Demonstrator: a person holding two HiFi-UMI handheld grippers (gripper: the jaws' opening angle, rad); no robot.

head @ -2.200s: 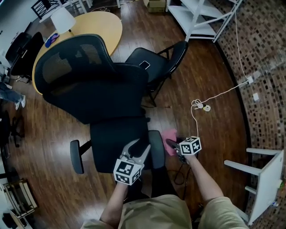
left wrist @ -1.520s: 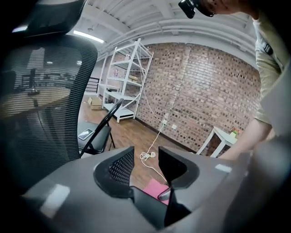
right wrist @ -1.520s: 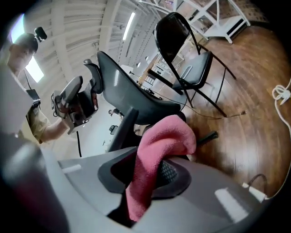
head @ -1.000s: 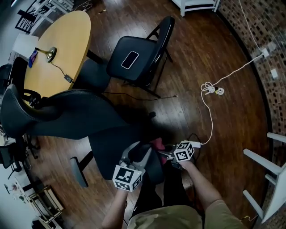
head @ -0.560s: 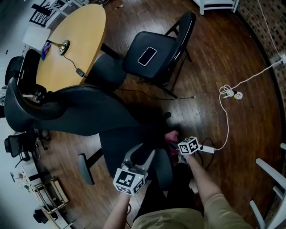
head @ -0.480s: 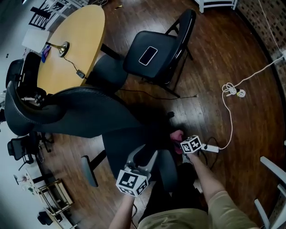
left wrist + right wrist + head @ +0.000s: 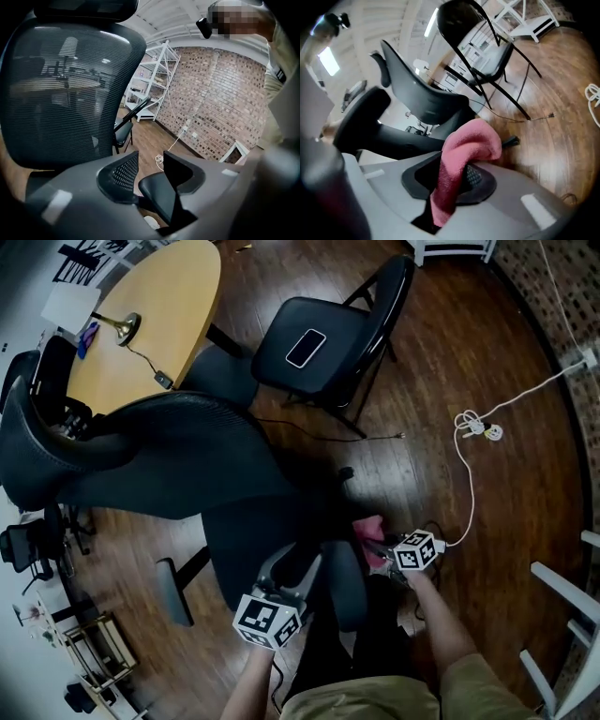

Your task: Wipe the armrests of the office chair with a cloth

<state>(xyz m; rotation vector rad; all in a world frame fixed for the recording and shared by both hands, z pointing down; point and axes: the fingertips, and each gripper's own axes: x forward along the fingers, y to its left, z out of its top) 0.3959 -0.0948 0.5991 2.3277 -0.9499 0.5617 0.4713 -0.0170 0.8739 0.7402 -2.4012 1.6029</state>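
Head view: office chair (image 7: 178,460) stands left of centre, its mesh backrest turned toward the left and the seat near the person. One armrest (image 7: 343,585) runs along the seat's right edge; the other armrest (image 7: 170,592) sticks out at the seat's left.

Right gripper (image 7: 377,546): clamped on a pink cloth (image 7: 367,527). The cloth sits just beyond the far end of the right-hand armrest, over the dark floor. Contact with the pad not clear from above. Right gripper view: right gripper (image 7: 451,181), the cloth (image 7: 465,152) pinched between both jaws, its folded top bulging above them and a tail hanging into the slot. Dark chair parts just behind it.

Left gripper (image 7: 292,564): over the seat, just left of the right-hand armrest. Left gripper view: left gripper (image 7: 146,174), jaws apart, wood floor showing through the gap. The armrest pad (image 7: 155,192) shows low in the gap, partly behind the right jaw; touching or not, cannot tell. The mesh backrest fills that view's left side.

Surroundings: black folding chair (image 7: 323,338) farther off, a phone (image 7: 305,348) flat on its seat. Round wooden table (image 7: 155,310) at far left. White cable (image 7: 476,427) coiled on the floor to the right.
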